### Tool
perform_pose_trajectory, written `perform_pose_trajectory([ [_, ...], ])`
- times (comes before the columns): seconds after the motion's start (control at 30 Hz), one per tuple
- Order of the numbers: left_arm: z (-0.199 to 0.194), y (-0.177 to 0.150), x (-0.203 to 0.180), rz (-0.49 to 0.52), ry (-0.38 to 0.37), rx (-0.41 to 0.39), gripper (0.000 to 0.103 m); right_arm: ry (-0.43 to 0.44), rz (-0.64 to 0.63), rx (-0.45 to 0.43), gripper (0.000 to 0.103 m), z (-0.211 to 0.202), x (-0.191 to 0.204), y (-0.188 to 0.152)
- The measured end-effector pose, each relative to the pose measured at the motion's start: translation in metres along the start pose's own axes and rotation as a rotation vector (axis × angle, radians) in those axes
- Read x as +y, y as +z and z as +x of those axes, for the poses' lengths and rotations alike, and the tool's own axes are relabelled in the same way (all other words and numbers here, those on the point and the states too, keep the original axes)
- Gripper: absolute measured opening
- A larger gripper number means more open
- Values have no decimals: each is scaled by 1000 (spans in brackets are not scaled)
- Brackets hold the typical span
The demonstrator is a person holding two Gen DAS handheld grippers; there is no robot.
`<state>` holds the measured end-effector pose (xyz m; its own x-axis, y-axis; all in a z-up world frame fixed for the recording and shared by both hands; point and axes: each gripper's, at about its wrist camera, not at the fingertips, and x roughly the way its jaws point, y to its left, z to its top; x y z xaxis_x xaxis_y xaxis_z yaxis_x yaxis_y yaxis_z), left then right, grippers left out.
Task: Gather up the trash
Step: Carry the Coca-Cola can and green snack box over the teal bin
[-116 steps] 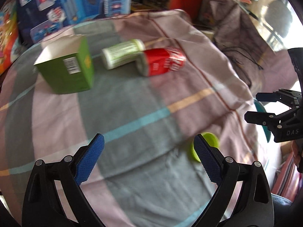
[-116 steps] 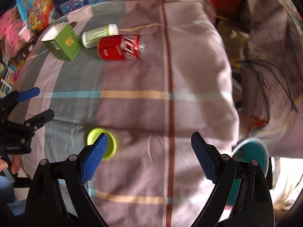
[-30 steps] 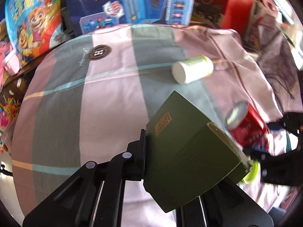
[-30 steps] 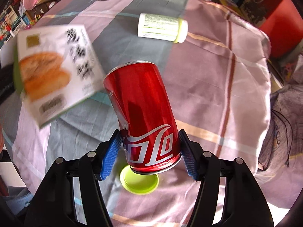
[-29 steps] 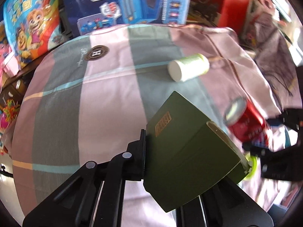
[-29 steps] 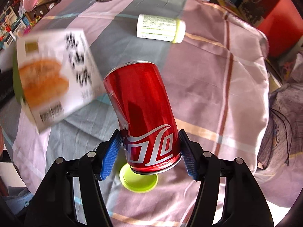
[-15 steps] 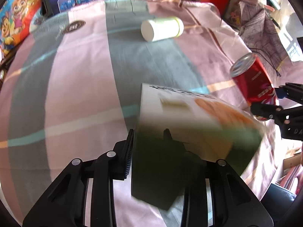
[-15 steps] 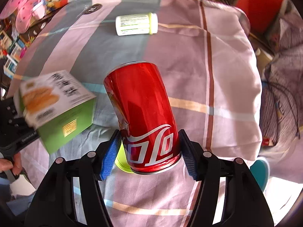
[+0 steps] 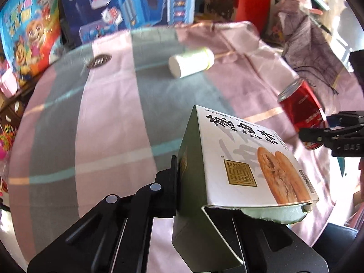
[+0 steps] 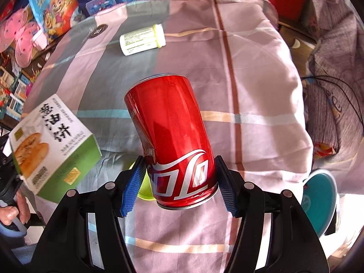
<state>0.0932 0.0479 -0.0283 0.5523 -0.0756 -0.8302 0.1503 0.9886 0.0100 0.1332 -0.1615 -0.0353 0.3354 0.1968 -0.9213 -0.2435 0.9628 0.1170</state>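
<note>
Left wrist view: the left gripper is clamped on a green and white box, w/ a picture of a round flat cake on its white face. One black finger presses the box's green side; the other finger is hidden behind the box. The box is held up off the bed, which has a cloth w/ pink and grey stripes. The box's near end is torn open. On the far side of the bed, near its back edge, a white bottle w/ a pale green cap lies on its side. At the right edge of this view the right gripper shows, holding a red can. Right wrist view: the right gripper is squeezed tight on the can, blue pads touching both sides near its bottom, can tilted a bit to the left and up off the bed. Under the can a bit of a lime green cup peeks out on the cloth. The box is at the left, in the other gripper, w/ a hand below it. The bottle lies near the back edge. A teal bin sits past the bed's right edge, low in the view.
</note>
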Motion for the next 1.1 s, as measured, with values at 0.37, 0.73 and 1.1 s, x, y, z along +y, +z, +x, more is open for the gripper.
perform_pose_trajectory([
  [0.37, -14, 17, -63, 110, -41, -12, 4, -13, 139, -47, 59, -32, -76, -45],
  [0.73, -11, 38, -183, 310, -133, -7, 4, -95, 354, -121, 59, -85, -200, -120],
  [1.1, 9, 35, -331, 539, -250, 41, 4, -124, 605, -132, 59, -101, -305, -204],
])
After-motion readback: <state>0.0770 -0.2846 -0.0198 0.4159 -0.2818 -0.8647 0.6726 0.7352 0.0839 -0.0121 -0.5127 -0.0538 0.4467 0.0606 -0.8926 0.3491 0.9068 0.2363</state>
